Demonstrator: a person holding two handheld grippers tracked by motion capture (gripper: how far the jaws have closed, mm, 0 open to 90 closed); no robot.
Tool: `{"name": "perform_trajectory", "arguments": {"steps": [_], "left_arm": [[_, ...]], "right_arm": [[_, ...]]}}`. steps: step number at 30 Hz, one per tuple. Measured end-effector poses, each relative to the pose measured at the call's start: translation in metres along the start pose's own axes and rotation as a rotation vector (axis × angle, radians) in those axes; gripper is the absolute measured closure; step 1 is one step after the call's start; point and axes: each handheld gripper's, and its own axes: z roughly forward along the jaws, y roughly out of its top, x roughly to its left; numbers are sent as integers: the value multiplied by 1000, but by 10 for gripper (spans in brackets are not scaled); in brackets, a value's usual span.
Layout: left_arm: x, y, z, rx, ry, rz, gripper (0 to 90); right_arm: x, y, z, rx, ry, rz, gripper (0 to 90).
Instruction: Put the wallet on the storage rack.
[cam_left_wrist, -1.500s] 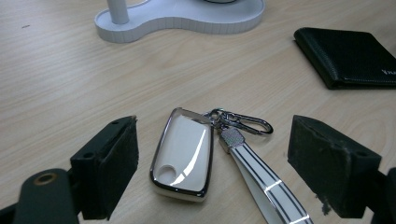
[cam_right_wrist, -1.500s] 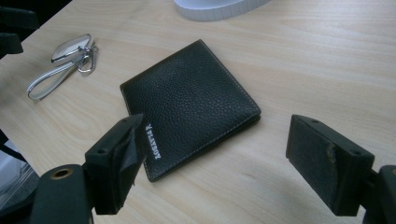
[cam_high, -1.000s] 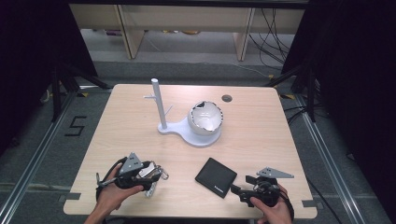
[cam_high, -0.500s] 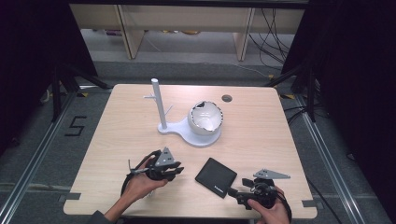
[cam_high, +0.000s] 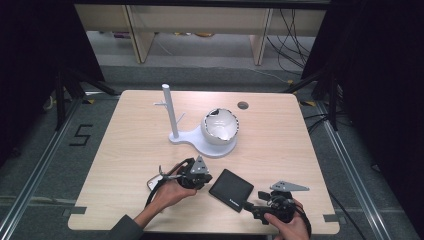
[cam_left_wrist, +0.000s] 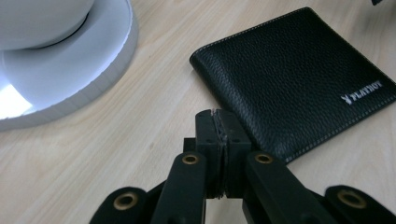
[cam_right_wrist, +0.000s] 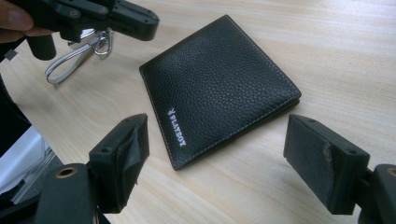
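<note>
wallet (cam_right_wrist: 219, 88) logo readable, left gripper (cam_left_wrist: 218, 122) jaws pressed together

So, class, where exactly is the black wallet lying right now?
In the high view the black wallet lies flat near the table's front edge, between the left gripper and right gripper, in front of the white stand.

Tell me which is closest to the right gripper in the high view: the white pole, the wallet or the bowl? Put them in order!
From the right gripper:
1. Black wallet, just beside its fingers, at the near edge of the table.
2. White bowl, farther back, on the round white base.
3. White pole, farthest, back and to the left.
</note>
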Motion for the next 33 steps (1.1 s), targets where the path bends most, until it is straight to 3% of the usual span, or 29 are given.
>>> {"name": "perform_trajectory", "arguments": {"steps": [1, 2, 7, 12, 13, 14, 17, 19, 20, 21, 23, 25, 26, 28, 32, 33], "left_arm": [[0, 2, 3, -2, 2, -8, 879], [0, 4, 6, -1, -4, -12, 881], [0, 10, 20, 25, -31, -6, 881], [1, 9, 24, 40, -40, -17, 877], [3, 9, 23, 57, -48, -4, 877], [3, 8, 23, 50, -48, -20, 879], [2, 6, 22, 57, -62, -25, 883], [2, 5, 20, 65, -64, -27, 883], [1, 4, 20, 69, -63, -26, 884], [0, 3, 19, 71, -61, -28, 884], [-3, 2, 18, 94, -97, -20, 879], [-5, 3, 17, 100, -98, -15, 877], [-8, 3, 17, 101, -103, -14, 875], [-13, 3, 17, 103, -127, -13, 872], [-28, 4, 18, 82, -164, -38, 867], [-31, 5, 18, 85, -167, -33, 861]], "right_arm": [[0, 0, 0, 0, 5, 3, 229], [1, -1, 0, 19, 8, 49, 227], [-2, -2, 1, 15, 25, 90, 223], [-1, -2, 2, 18, 23, 96, 223], [-4, -2, 3, 5, 12, 48, 223], [-2, -2, 2, 21, 18, 85, 223], [-3, -2, 3, 12, 34, 112, 232], [-7, -2, 3, 7, 31, 99, 235], [-7, -2, 2, 9, 32, 128, 236], [-9, -3, 2, -3, 32, 121, 237], [-13, -1, 2, -3, 27, 111, 240], [-14, -1, 3, -8, 40, 132, 242], [-11, -1, 2, 7, 50, 212, 247], [-17, 0, 3, -3, 31, 180, 253], [-21, 3, 4, -13, 37, 212, 272], [-28, 4, 8, -34, 29, 157, 290]]}}
